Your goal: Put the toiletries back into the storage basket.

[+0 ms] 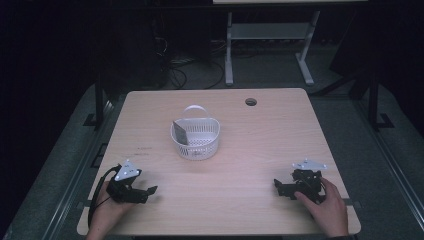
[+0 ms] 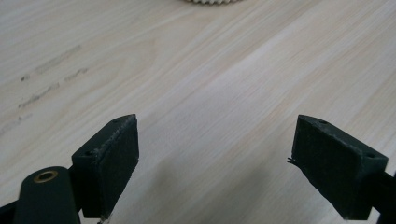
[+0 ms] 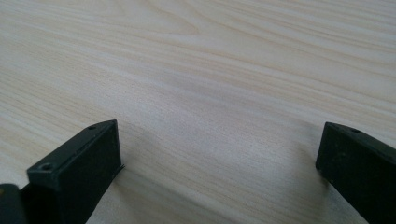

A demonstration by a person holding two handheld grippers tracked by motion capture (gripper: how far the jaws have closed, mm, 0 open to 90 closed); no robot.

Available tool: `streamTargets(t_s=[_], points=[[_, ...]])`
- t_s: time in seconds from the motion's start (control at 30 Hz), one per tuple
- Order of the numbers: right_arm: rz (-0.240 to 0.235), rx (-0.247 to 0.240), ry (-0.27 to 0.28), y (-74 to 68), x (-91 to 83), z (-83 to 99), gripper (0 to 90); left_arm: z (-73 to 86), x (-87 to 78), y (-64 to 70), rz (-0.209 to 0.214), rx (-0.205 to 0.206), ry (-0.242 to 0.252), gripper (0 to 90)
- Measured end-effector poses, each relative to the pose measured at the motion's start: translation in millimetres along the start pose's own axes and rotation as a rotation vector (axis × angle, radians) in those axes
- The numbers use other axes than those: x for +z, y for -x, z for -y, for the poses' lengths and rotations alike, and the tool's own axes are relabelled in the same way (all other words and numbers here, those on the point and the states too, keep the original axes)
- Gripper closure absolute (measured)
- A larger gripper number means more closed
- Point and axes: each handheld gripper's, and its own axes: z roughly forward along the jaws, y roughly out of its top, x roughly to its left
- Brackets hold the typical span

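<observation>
both tools rest low on the near edge of the wooden table, one at each corner, and neither carries anything. the left gripper has its jaws spread wide in its own view, bare wood showing between the pads, and the right gripper is likewise wide apart, with nothing but grain between its pads. the thing nearest them is the white basket, which stands upright ahead of both tools, roughly midway between them and well apart from either; its scalloped base just peeks in at the top of the left gripper view. its handle is up at the far side, and a grey flat packet leans inside against the wall on the left gripper's side. judging from this, the work reads as either not begun or finished: the packet is already in the basket, nothing else lies loose on the board, and the hands sit parked. if anything is left, it would be a reach forward to the basket or its packet. the board is pale, smooth wood with a few faint scuff marks ahead of the left gripper and a round cable hole far beyond the right one. around it the room is dark, with a white desk frame and cables on the grey floor beyond.
</observation>
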Motion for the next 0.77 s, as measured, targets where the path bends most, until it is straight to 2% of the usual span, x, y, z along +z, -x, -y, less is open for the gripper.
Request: streamTargets(t_s=[0.2,0.3,0.47,0.57,0.77], points=[[0.0,0.0,0.0,0.0,0.0,0.0,0.0,8.0,4.8,-2.7,-0.017,-0.006,-0.035,13.6],[0.0,0.0,0.0,0.0,0.0,0.0,0.0,10.4,6.7,-4.2,-0.015,-0.006,-0.038,13.0],[0.0,0.0,0.0,0.0,0.0,0.0,0.0,13.3,7.9,-7.4,0.013,-0.015,-0.019,12.7],[0.0,0.0,0.0,0.0,0.0,0.0,0.0,18.8,8.3,-10.8,0.035,-0.013,0.021,12.7],[0.0,0.0,0.001,0.0,0.0,0.0,0.0,18.9,8.3,-11.2,0.038,-0.012,0.023,12.7]])
